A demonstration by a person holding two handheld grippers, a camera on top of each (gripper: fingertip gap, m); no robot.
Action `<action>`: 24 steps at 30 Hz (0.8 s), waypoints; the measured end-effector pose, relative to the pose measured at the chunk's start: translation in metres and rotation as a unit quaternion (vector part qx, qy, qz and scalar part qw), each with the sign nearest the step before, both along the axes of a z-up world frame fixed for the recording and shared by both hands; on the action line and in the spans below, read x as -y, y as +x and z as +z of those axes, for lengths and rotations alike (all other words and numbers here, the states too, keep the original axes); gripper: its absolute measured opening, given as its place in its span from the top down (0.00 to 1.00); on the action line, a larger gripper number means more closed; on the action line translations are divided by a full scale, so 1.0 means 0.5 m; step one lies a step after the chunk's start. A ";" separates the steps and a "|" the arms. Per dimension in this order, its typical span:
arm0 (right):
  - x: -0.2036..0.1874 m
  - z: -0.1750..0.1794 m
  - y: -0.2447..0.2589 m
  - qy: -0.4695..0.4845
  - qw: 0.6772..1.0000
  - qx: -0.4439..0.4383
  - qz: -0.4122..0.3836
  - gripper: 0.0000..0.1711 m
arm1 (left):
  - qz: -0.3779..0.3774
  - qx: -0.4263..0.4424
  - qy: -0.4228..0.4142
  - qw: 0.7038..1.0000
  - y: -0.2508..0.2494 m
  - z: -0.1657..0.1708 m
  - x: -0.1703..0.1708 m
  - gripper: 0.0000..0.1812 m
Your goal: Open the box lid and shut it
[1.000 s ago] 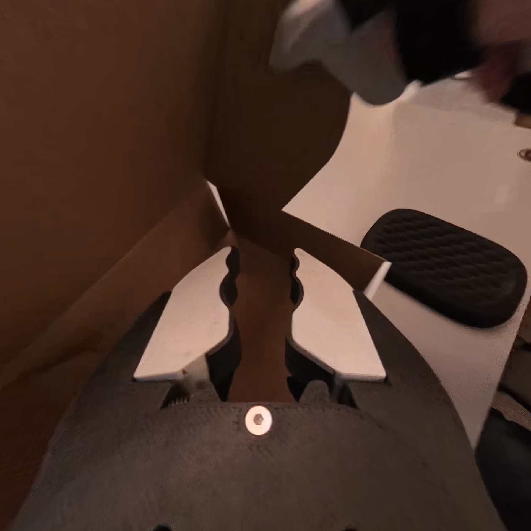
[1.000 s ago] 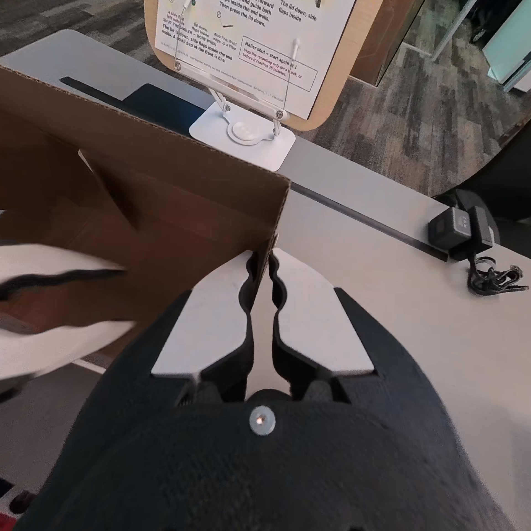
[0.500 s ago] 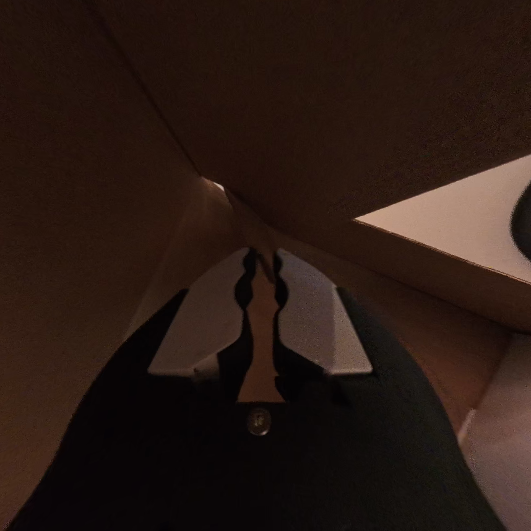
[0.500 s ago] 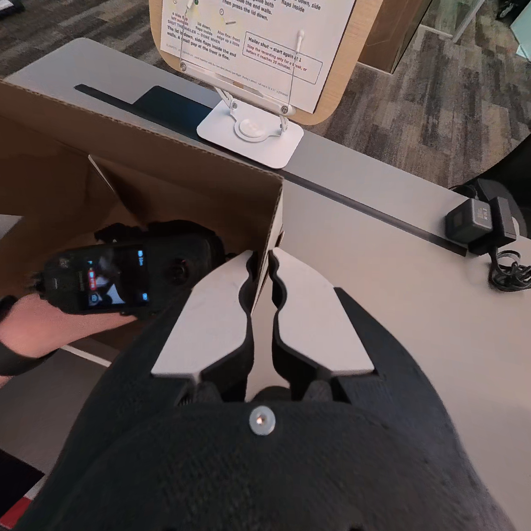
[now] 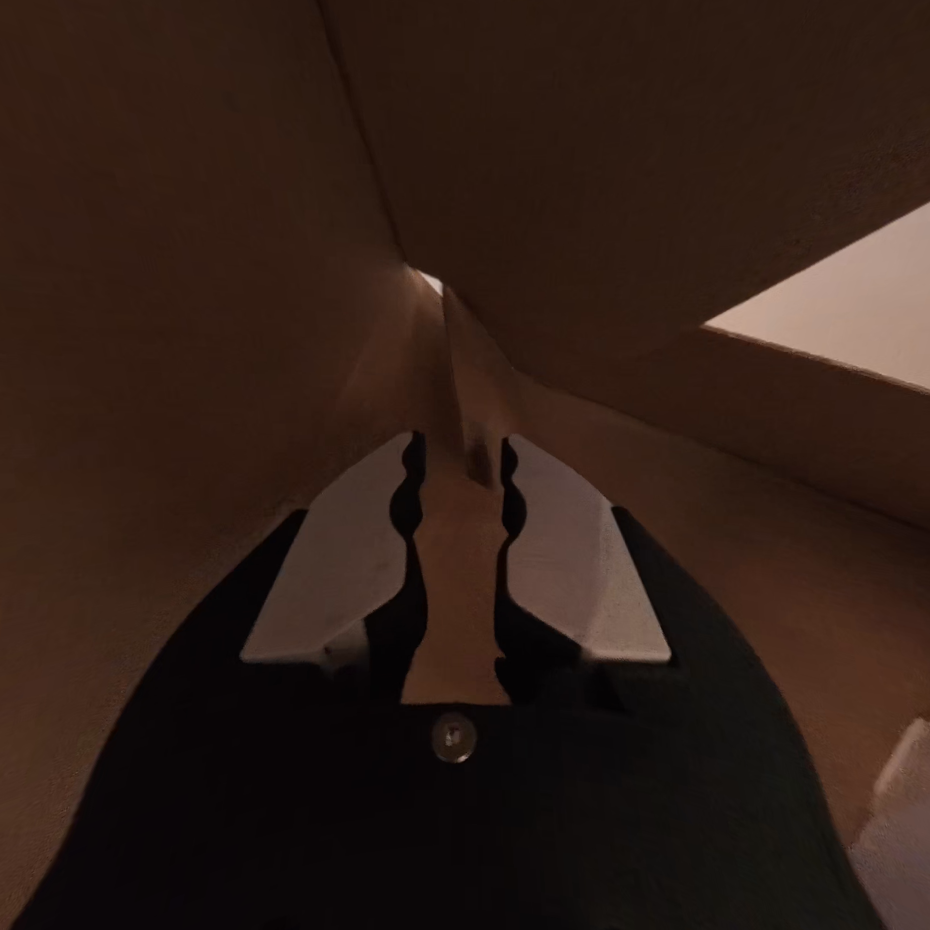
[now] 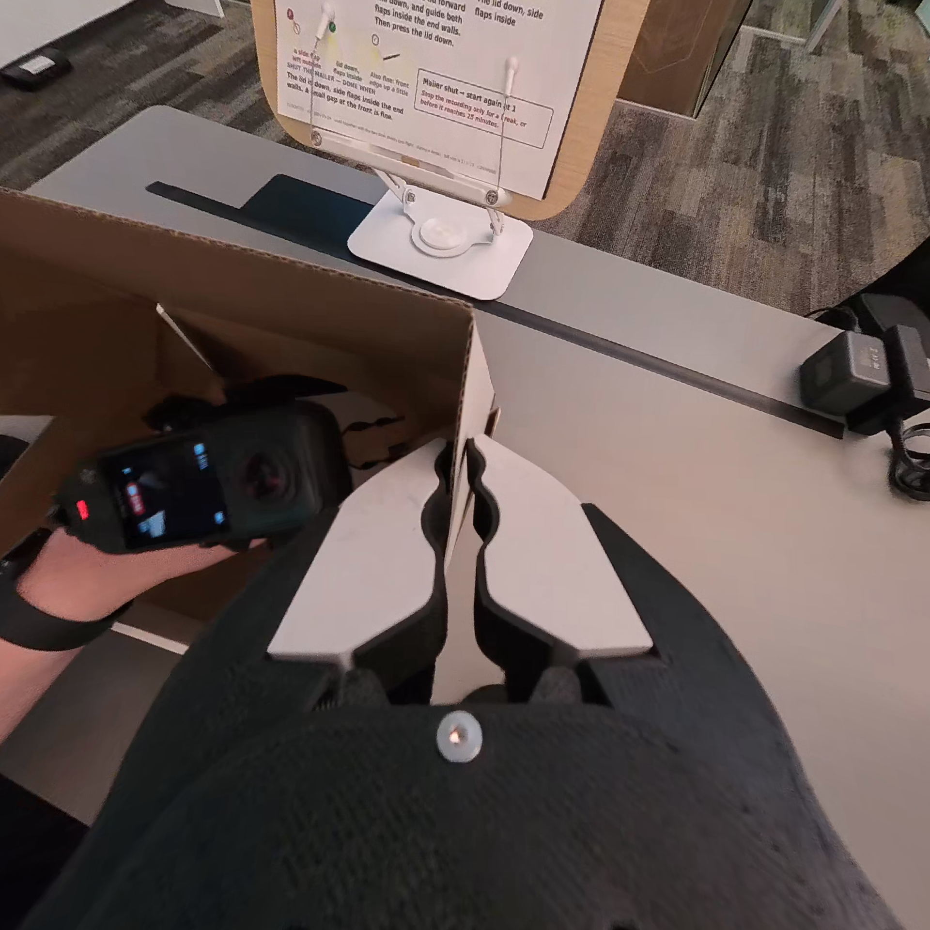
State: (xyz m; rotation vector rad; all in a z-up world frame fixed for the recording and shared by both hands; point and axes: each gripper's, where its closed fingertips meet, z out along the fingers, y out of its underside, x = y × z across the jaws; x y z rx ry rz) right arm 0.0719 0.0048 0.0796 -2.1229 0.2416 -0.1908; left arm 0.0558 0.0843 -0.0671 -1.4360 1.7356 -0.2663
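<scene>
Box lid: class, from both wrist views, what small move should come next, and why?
Probably close the left gripper on the corner flap standing between its open fingers, so it can be steered inside the wall. The right gripper is shut on the lid's side flap, and the box lid hangs low over the left gripper.

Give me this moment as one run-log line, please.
right gripper: shut on lid side flap | left gripper: open, inside box | lid: raised

floor: grey patterned carpet | furniture: pale grey desk | light: even
</scene>
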 end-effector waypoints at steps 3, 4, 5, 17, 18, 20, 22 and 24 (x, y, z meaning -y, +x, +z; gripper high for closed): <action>-0.002 0.001 -0.002 0.004 1.000 -0.001 0.000 0.97 | 0.012 -0.057 -0.031 0.998 -0.007 -0.052 -0.005 0.82; -0.002 0.001 -0.004 0.005 1.000 -0.001 0.001 0.97 | 0.011 -0.067 -0.031 0.997 -0.006 -0.061 -0.006 0.89; -0.002 0.001 -0.005 0.007 1.000 -0.004 0.002 0.97 | 0.007 -0.063 -0.031 0.998 -0.002 -0.062 -0.006 0.95; 0.006 0.005 -0.004 0.042 0.998 -0.050 -0.016 0.98 | 0.043 -0.060 -0.061 0.995 -0.001 -0.055 -0.038 0.98; 0.006 0.006 -0.008 0.042 0.997 -0.060 -0.019 0.97 | 0.043 -0.058 -0.057 0.996 0.000 -0.055 -0.042 0.98; 0.005 0.009 -0.012 0.040 0.996 -0.083 -0.021 0.97 | 0.043 -0.065 -0.049 0.996 -0.002 -0.060 -0.049 0.97; 0.006 0.008 -0.018 0.038 0.992 -0.115 -0.028 0.96 | 0.044 -0.065 -0.045 0.996 -0.002 -0.060 -0.052 0.97; 0.009 0.004 -0.025 0.037 0.990 -0.128 -0.036 0.95 | 0.040 -0.064 -0.037 0.996 -0.001 -0.059 -0.053 0.97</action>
